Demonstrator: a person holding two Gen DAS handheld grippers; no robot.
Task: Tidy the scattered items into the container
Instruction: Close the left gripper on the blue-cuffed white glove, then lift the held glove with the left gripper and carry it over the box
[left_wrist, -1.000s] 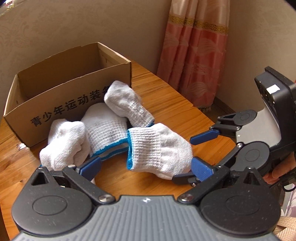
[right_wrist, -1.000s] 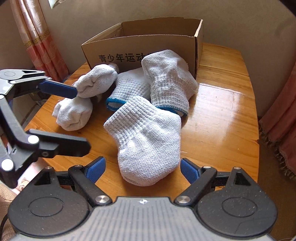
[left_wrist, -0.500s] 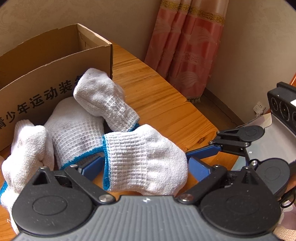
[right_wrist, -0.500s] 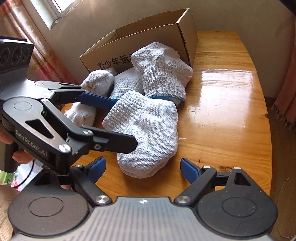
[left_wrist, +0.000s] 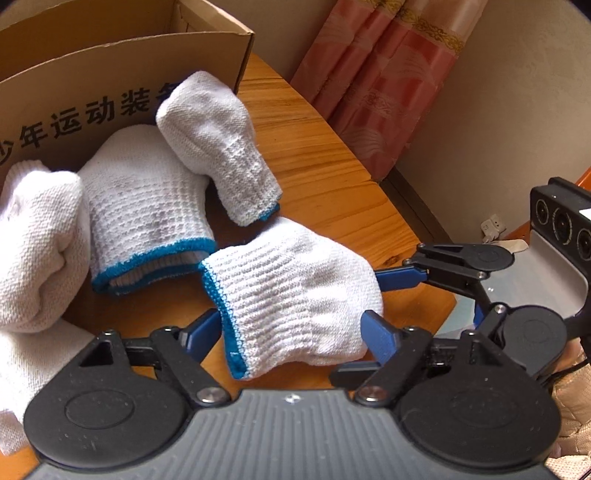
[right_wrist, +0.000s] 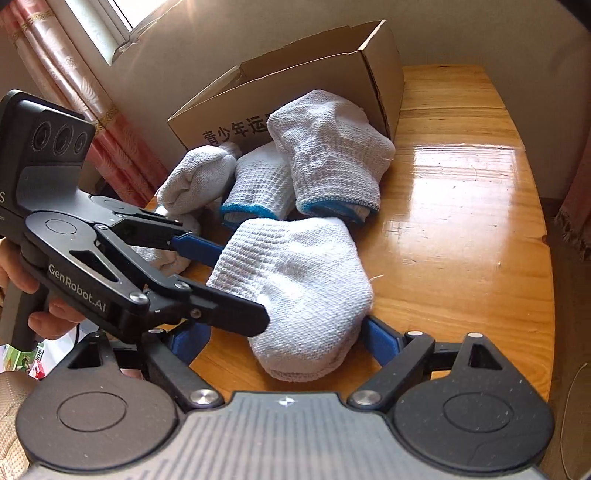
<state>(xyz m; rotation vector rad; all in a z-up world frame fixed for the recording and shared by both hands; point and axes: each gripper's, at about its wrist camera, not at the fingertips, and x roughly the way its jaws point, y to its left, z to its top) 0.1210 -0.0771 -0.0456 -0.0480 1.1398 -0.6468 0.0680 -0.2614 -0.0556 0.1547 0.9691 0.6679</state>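
Both my grippers spread around nearest glove (left_wrist: 295, 291): left gripper (left_wrist: 288, 332) at its cuff, right gripper (right_wrist: 280, 332) at its fingers. Glove lies on surface (right_wrist: 461, 229), near side of box (right_wrist: 332, 74).

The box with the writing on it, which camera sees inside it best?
The left wrist view. There the cardboard box is close, and you look over its front wall at the inner back wall and a corner. The right wrist view shows the box farther off, mostly its outside, with gloves hiding part of the writing.
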